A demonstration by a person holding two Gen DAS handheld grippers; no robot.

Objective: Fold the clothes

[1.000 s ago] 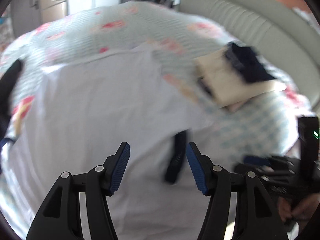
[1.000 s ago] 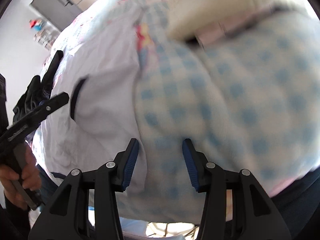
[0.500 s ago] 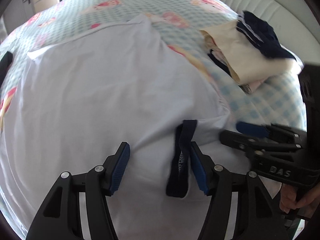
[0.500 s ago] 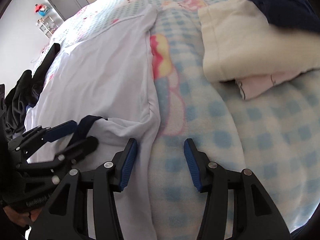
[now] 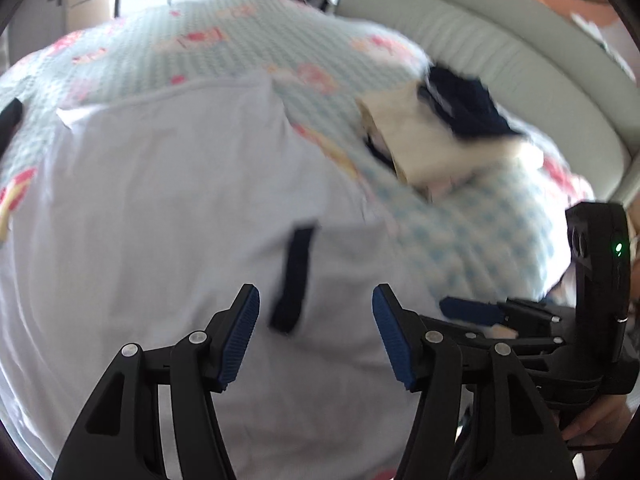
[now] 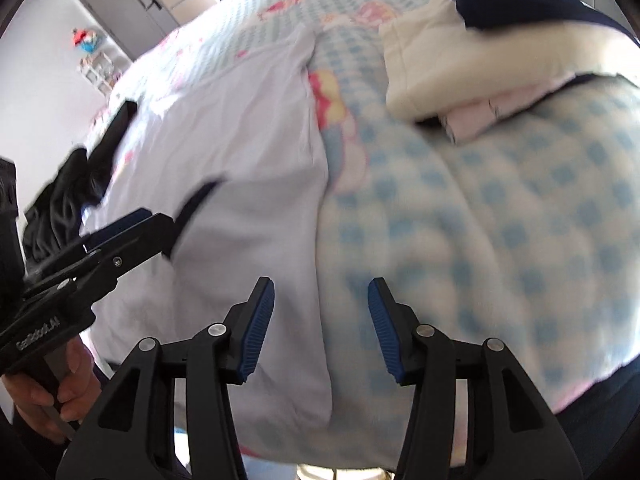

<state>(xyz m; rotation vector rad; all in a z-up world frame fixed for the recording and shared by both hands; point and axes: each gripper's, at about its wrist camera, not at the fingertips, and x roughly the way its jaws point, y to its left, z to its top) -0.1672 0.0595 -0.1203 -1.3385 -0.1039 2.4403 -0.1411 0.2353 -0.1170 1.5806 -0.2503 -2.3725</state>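
A white shirt [image 5: 160, 208] [image 6: 240, 152] with a dark navy collar band [image 5: 294, 276] [image 6: 192, 204] lies spread flat on a blue-checked bed cover [image 5: 472, 240] [image 6: 500, 232]. My left gripper [image 5: 316, 336] hovers open above the shirt's near part, just short of the collar band, with nothing between its fingers. My right gripper [image 6: 321, 328] is open over the shirt's right edge where it meets the cover. Each gripper shows in the other's view: the right gripper [image 5: 500, 316] at the lower right, the left gripper [image 6: 100, 248] at the left, held by a hand [image 6: 52, 384].
A stack of folded clothes [image 5: 440, 148] [image 6: 480, 52], cream below and navy on top, sits on the bed to the right. Dark clothing [image 6: 68, 200] lies heaped at the bed's left. A padded grey headboard [image 5: 520, 60] curves behind. A cabinet [image 6: 124, 12] stands across the room.
Both grippers have pulled back and risen from the shirt, so the collar band now lies ahead of the left fingers instead of beside them. Both stay open.
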